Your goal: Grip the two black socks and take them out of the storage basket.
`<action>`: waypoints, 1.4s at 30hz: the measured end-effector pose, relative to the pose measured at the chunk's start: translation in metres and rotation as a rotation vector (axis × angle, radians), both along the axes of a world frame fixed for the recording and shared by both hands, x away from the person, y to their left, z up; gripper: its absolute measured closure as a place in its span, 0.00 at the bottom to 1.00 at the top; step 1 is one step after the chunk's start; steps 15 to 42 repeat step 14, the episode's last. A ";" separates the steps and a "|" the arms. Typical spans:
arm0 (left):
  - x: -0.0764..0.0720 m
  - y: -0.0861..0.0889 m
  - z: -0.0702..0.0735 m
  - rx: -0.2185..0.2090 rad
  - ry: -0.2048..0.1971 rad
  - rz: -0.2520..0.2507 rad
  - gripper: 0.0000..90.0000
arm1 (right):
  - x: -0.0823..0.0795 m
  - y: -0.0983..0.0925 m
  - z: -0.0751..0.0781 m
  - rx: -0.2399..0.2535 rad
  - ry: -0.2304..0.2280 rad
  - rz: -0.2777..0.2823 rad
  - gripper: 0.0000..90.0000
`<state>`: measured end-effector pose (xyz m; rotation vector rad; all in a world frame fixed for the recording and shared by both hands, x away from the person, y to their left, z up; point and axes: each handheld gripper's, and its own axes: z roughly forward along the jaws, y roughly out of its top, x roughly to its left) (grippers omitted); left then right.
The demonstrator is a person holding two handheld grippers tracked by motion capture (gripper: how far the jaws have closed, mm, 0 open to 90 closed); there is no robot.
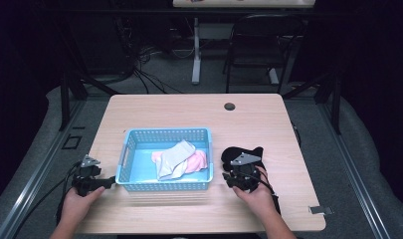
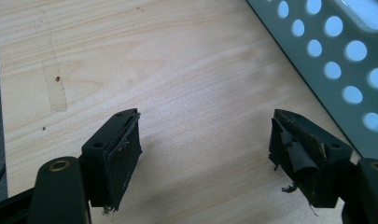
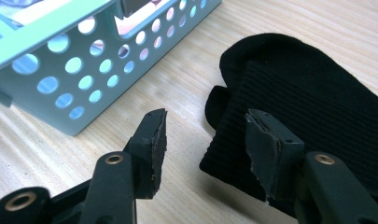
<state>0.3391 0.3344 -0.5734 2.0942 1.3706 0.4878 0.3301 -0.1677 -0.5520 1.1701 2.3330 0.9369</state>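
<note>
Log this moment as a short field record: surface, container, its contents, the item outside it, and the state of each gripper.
surface: light wooden table
container: light blue perforated basket, near the front edge
contents: a white sock lying over a pink sock
outside item: black sock on the table to the right of the basket
left gripper: open, above bare wood beside the basket wall
right gripper: open, one of its fingers over the black sock's ribbed cuff, the other over wood; no grip yet
</note>
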 end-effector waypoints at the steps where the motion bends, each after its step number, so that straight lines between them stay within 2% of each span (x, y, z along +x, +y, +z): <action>1: 0.000 0.000 0.000 0.000 0.000 0.000 0.27 | 0.000 0.000 0.000 0.000 0.000 0.000 0.54; 9: 0.001 0.000 0.001 0.004 -0.002 0.002 0.27 | 0.001 -0.004 -0.001 0.034 -0.007 -0.021 0.54; 11: 0.002 0.000 0.001 0.000 -0.005 0.006 0.27 | 0.001 -0.009 0.003 0.037 -0.024 -0.034 0.54; 14: 0.004 0.001 0.000 0.001 0.000 0.008 0.27 | 0.000 -0.021 0.009 0.058 -0.082 -0.088 0.49; 42: 0.004 0.001 0.000 0.001 0.000 0.008 0.27 | 0.000 -0.021 0.009 0.058 -0.082 -0.088 0.49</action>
